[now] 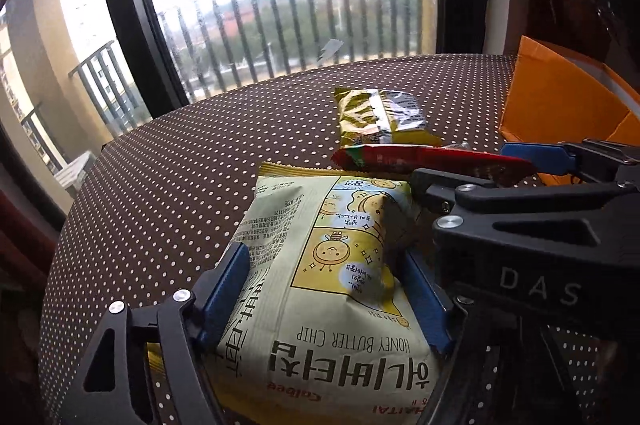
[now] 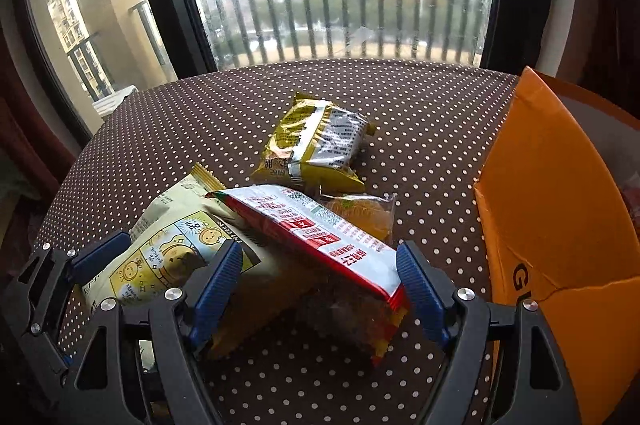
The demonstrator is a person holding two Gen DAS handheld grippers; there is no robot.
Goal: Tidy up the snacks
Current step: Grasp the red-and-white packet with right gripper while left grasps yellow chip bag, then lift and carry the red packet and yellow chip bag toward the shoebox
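Note:
A pale yellow Honey Butter Chip bag [image 1: 320, 265] lies on the dotted table. My left gripper [image 1: 324, 253] is shut on it, with both blue pads pressing its sides and creasing it. A red and white packet [image 2: 316, 229] leans tilted on that bag [image 2: 168, 249], one end raised. My right gripper [image 2: 320, 247] straddles the packet, open. Its right pad touches the packet's edge, while its left pad stands clear of the packet, over the chip bag. From the left wrist the packet [image 1: 432, 159] shows edge-on between the right gripper's fingers [image 1: 536, 153].
A yellow-green snack packet [image 2: 316, 141] lies further back on the table, and a small clear orange packet [image 2: 360, 213] sits just behind the red one. An open orange cardboard box [image 2: 552, 205] stands at the right. The brown polka-dot tablecloth [image 2: 420, 105] ends at a window.

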